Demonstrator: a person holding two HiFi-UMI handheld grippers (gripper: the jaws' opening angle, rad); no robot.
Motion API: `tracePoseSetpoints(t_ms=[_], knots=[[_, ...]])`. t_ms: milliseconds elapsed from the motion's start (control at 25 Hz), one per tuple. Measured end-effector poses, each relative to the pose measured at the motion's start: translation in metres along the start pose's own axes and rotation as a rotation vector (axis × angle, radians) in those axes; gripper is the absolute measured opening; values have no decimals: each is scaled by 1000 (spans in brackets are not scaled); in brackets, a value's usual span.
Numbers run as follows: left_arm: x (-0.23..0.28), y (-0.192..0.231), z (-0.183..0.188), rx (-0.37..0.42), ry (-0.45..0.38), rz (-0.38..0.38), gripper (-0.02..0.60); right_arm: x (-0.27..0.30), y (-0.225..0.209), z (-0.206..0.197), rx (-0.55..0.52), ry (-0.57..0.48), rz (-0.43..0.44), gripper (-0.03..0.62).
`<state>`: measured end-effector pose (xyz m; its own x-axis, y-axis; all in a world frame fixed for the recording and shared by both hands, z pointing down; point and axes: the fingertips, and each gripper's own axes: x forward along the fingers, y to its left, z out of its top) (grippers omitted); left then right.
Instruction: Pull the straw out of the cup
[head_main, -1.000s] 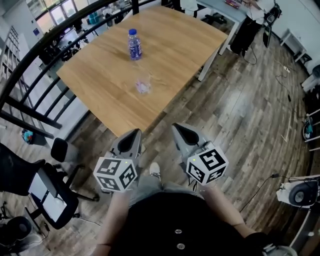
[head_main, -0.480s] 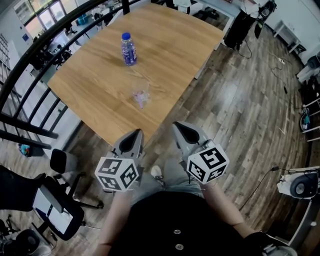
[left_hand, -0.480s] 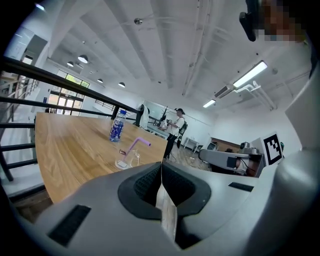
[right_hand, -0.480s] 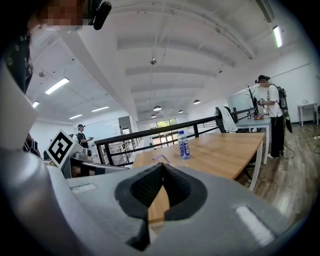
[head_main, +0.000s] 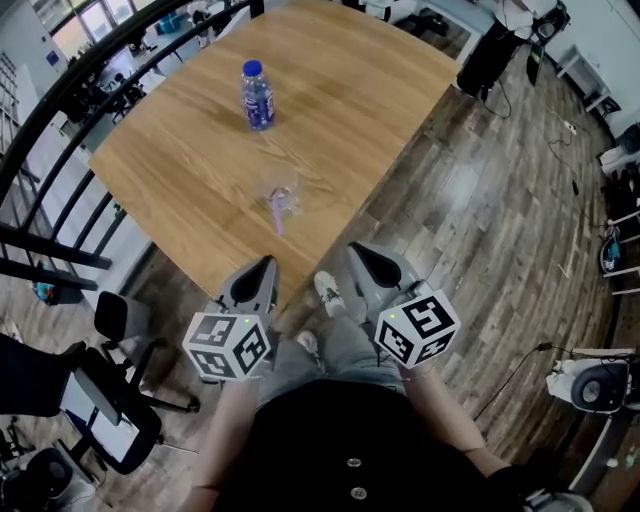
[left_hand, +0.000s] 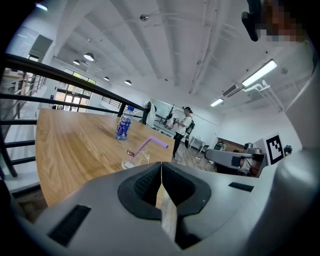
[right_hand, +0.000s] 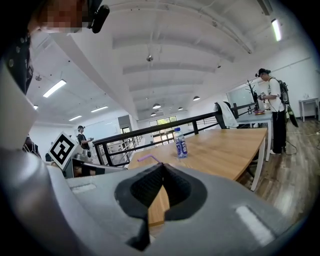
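Note:
A clear plastic cup (head_main: 281, 195) stands on the wooden table (head_main: 330, 110) near its front edge, with a purple bent straw (head_main: 277, 212) in it. The left gripper view shows the cup (left_hand: 136, 159) and straw (left_hand: 151, 143) just beyond the jaws; in the right gripper view only the straw's tip (right_hand: 148, 158) peeks over the jaws. My left gripper (head_main: 262, 272) and right gripper (head_main: 358, 256) are both shut and empty, held side by side short of the table edge, well apart from the cup.
A water bottle (head_main: 256, 96) with a blue label stands farther back on the table. A black railing (head_main: 60, 110) runs along the table's left side. An office chair (head_main: 105, 380) sits at the lower left. A person (left_hand: 184, 131) stands beyond the table.
Both grippers have moved forward together toward the table. The cup and bottle now sit closer and lower in the head view. The jaws have stayed shut.

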<state>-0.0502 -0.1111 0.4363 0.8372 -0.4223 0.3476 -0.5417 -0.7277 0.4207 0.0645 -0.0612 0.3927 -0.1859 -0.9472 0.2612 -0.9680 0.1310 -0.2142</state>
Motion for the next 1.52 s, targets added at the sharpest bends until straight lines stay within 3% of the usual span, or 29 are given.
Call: tracePoseSetpoints(t_ms=[520,800,960,1080,1160,1440,1520], knots=[[60,56,55,-57,-84,206,20,111,-54,51,-68,16,233,-2],[65,84,43,-55,-57,324,21,158,-56,59,-91,56,370,-2],[70,87,28,-21,-34,325,25,173,-53,50,-87,91,427,-2],[77,82,20,32,-16,318,134,181,-52,43,-89,118,465,-2],[83,77,18,73,-9,297,161,185,-52,42,-93,129,485,-2],[100,57,25,178,-74,225,181,196,-58,39,-101,154,520,-2],[103,53,31,172,-120,215,172,198,-61,37,-102,163,525,-2]])
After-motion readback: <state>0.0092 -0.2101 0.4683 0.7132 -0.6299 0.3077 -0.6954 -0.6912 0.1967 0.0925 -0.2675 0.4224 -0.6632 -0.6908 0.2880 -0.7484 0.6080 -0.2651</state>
